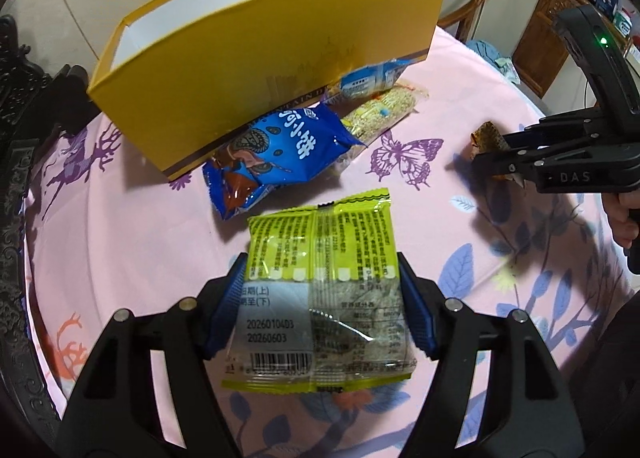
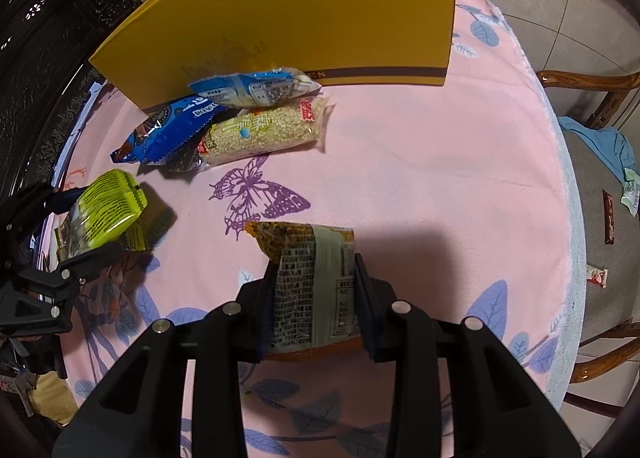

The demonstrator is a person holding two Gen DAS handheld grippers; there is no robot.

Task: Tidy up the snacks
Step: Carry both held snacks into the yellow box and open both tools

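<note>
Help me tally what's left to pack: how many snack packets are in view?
5: green packet in left gripper, orange packet in right gripper, three by the yellow box; others may be hidden behind it.

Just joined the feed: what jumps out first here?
A big yellow box stands at the back of the pink cloth, with three snack packs piled against its front. Each hand-held gripper grips a pack: the left hand-held gripper a lime-green packet, the right hand-held gripper an orange packet.

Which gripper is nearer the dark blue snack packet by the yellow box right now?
Left. The left gripper, holding the green packet, sits just short of the dark blue packet. The right gripper is farther off to the side, past the butterfly print.
</note>
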